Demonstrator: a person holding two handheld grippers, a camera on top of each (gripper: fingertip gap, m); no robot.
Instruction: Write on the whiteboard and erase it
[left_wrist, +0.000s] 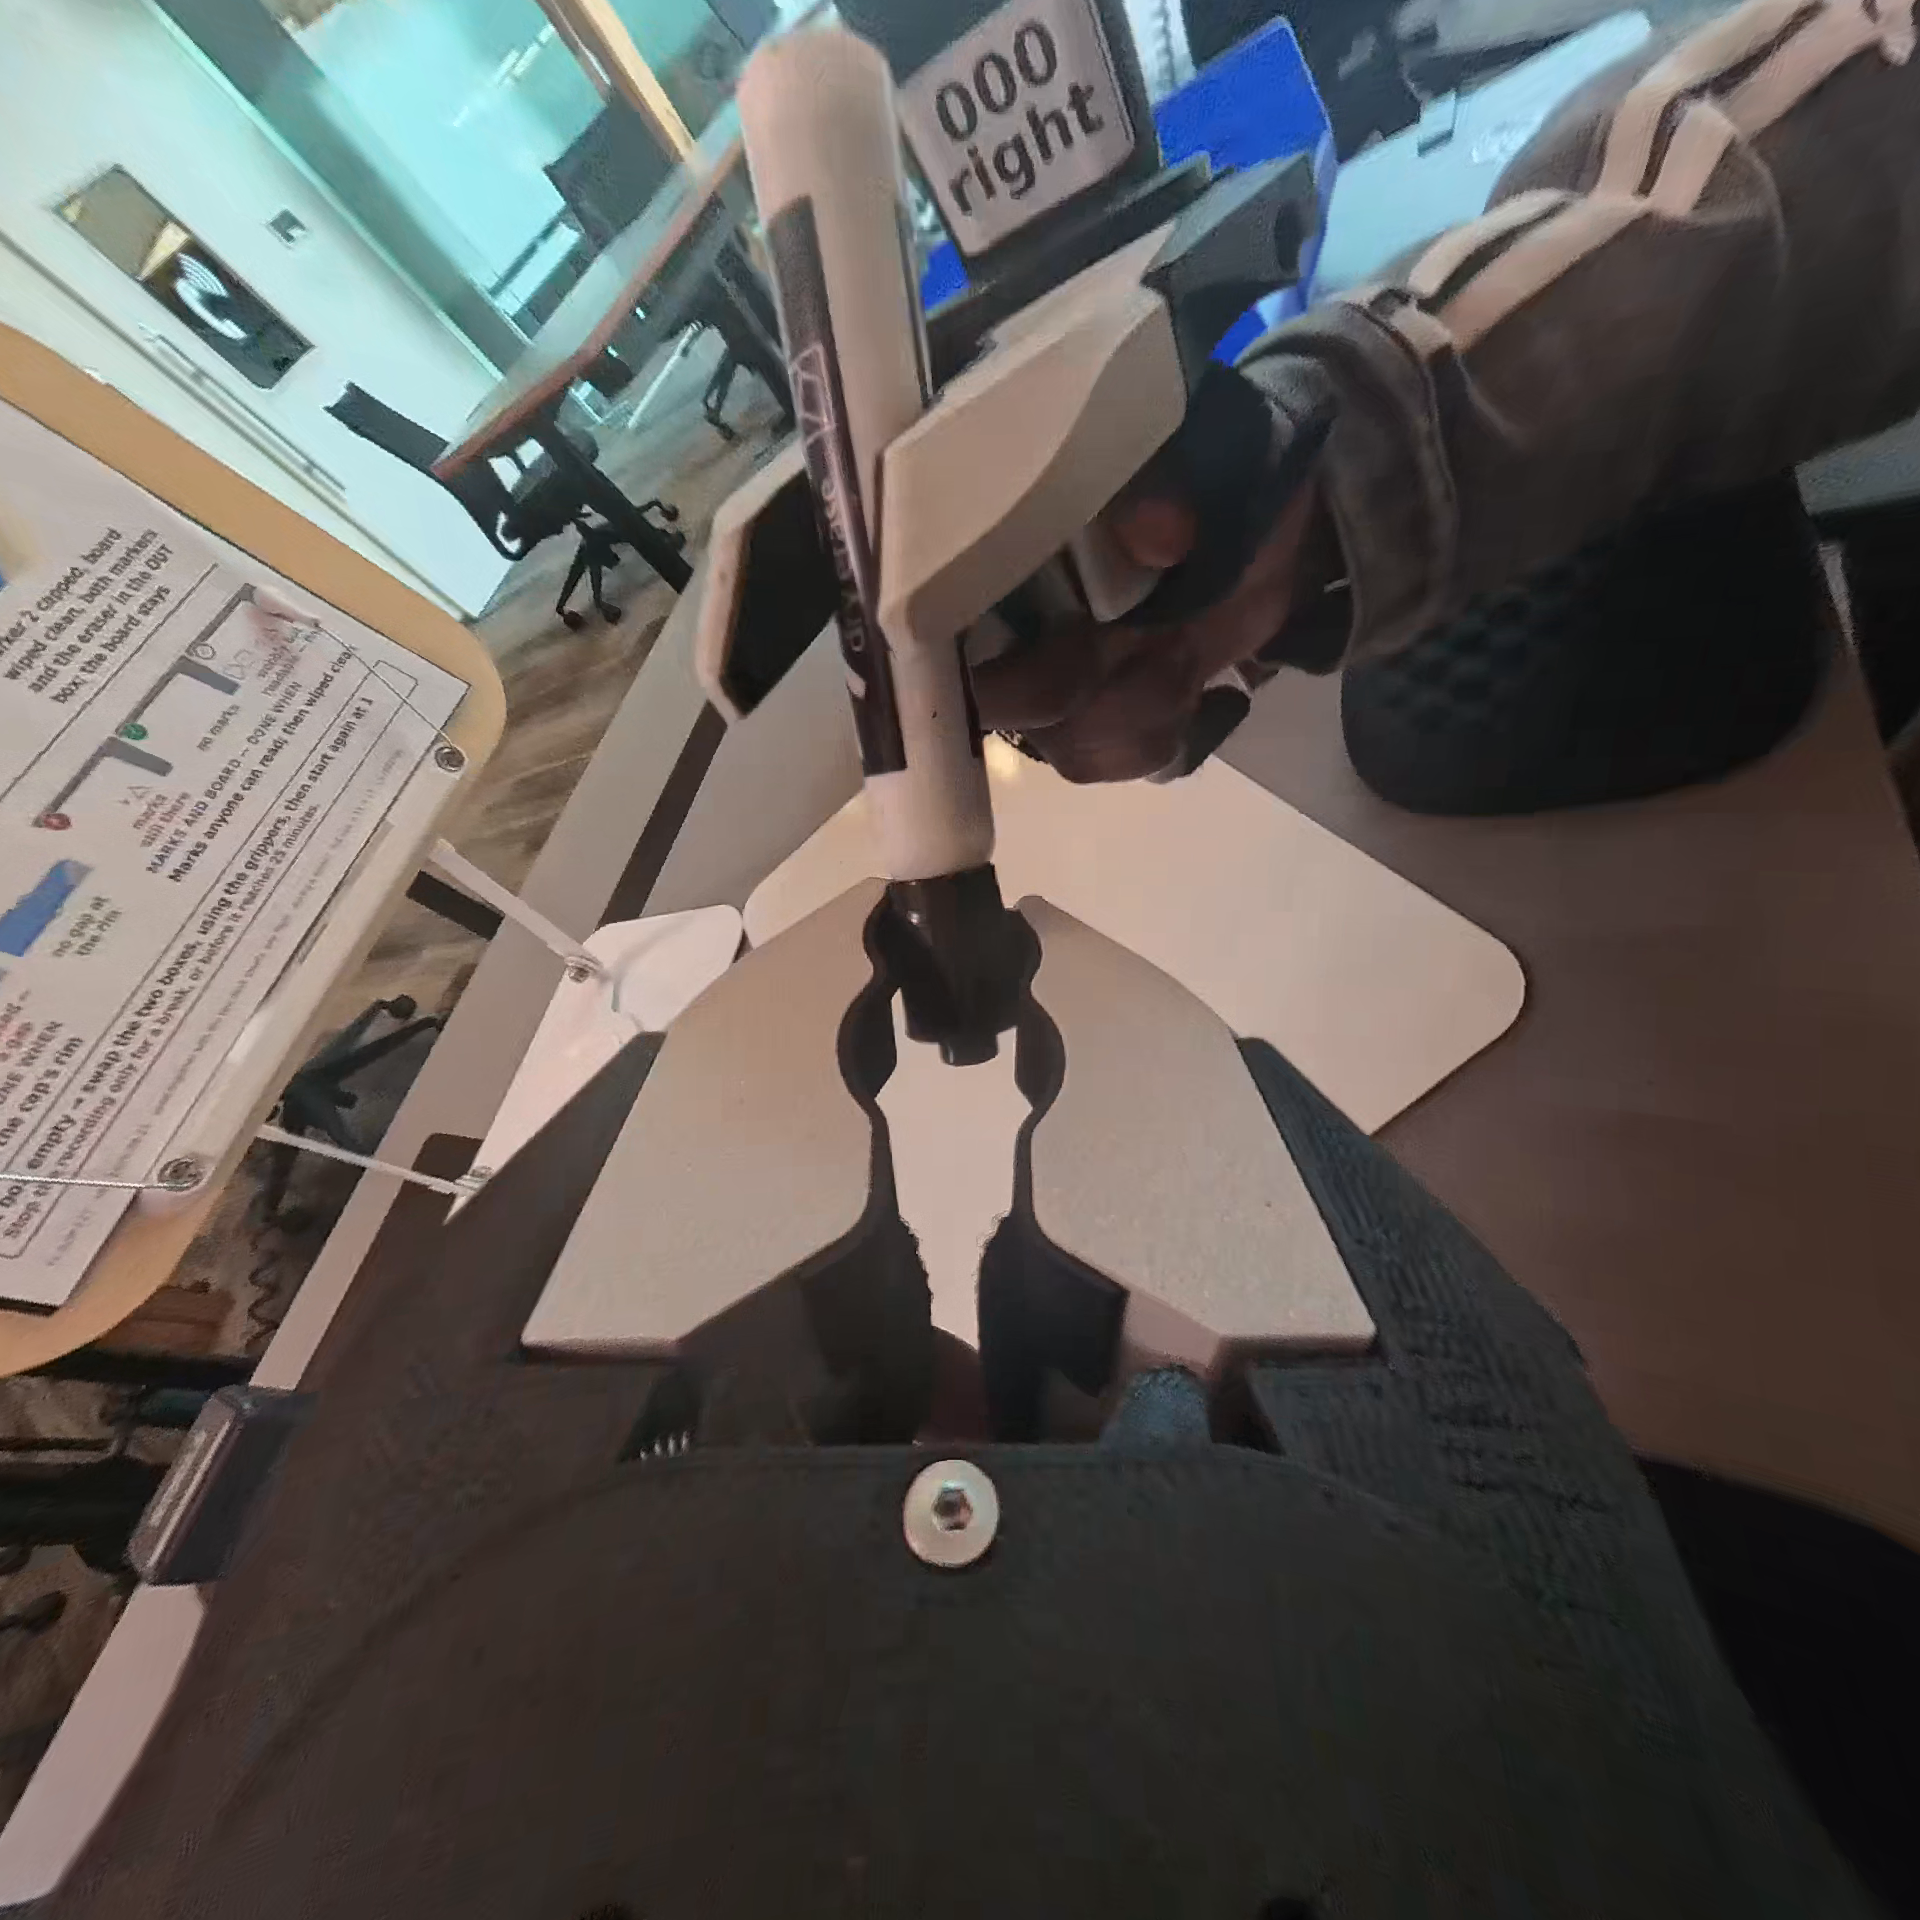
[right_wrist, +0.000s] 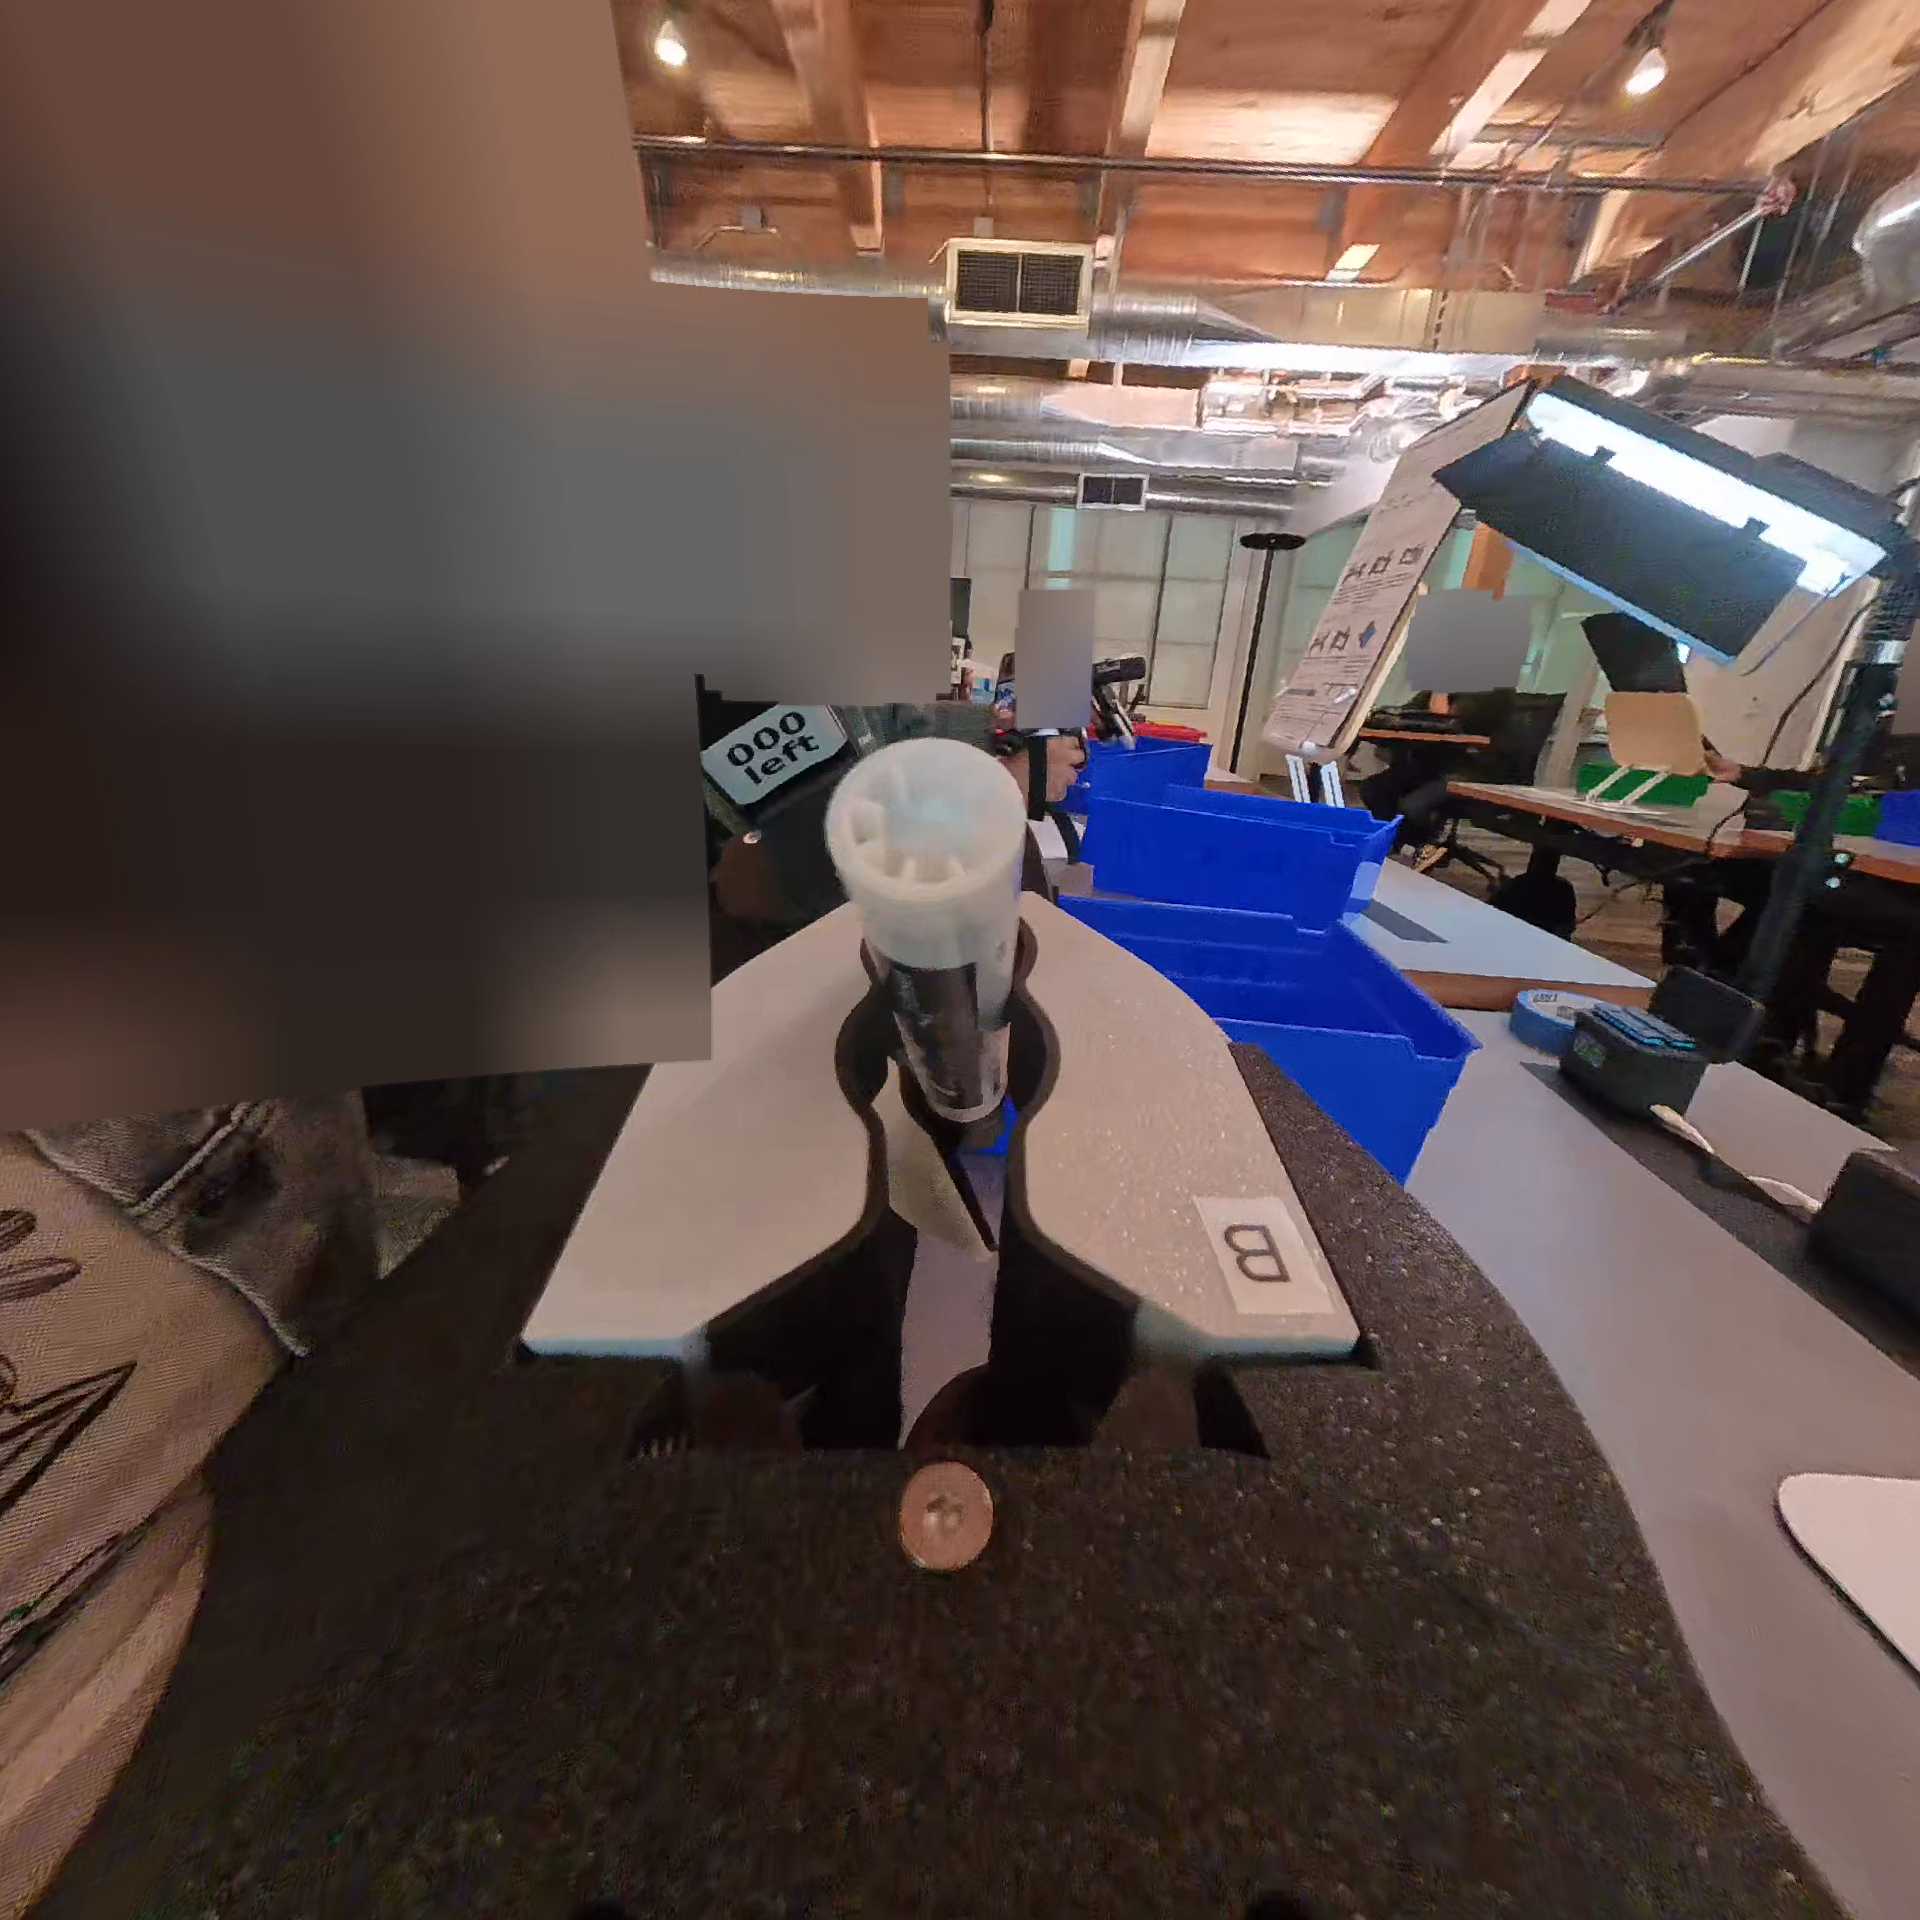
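**Two grippers share one marker above the whiteboard**

The right gripper (left_wrist: 868, 540) has its fingers closed on the white barrel of the marker (left_wrist: 878, 582), while the left gripper (left_wrist: 951, 997) has its fingers pinched around the marker's black cap (left_wrist: 951, 982). The whiteboard (left_wrist: 1247, 935) lies flat on the grey table (left_wrist: 1662, 1143) directly beneath, and appears blank. The right wrist view looks down the barrel's hollow white end, with blue bins (right_wrist: 1299, 997) lined up behind. The step in hand looks like uncapping, though whether the cap is coming off or going on cannot be told. A clean pull would run straight along the barrel, both grips held firm and neither twisting sideways, so the tip clears without touching the fingers. No eraser is visible.
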